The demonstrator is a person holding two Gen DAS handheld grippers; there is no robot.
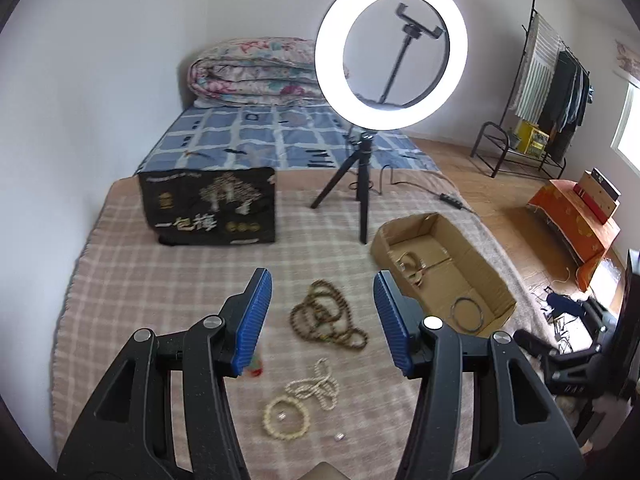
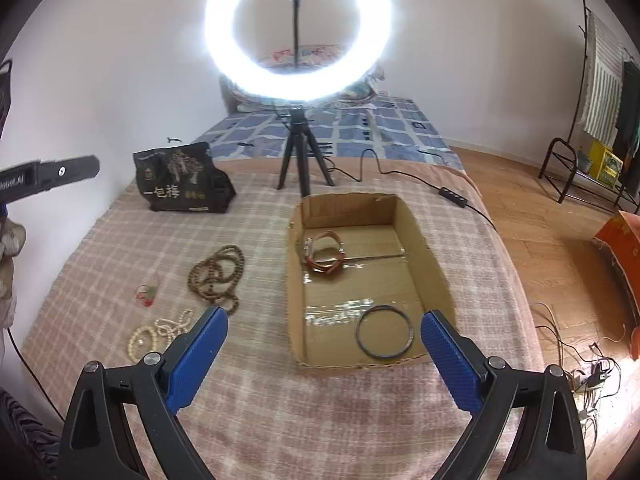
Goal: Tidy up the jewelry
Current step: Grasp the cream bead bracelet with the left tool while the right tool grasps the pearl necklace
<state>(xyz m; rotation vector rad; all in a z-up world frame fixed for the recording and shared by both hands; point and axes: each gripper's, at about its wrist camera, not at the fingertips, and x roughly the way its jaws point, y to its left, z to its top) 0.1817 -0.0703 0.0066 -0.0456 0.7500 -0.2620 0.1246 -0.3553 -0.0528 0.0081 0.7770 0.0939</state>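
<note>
A brown bead necklace lies coiled on the checked bedspread. White bead strands lie nearer, beside a small red and green charm. An open cardboard box holds a brown-strap watch and a dark metal bangle. My left gripper is open and empty above the brown necklace. My right gripper is open and empty in front of the box's near edge.
A lit ring light on a black tripod stands behind the box, its cable trailing right. A black printed bag sits at the back left. A folded quilt lies on the bed. A clothes rack stands at right.
</note>
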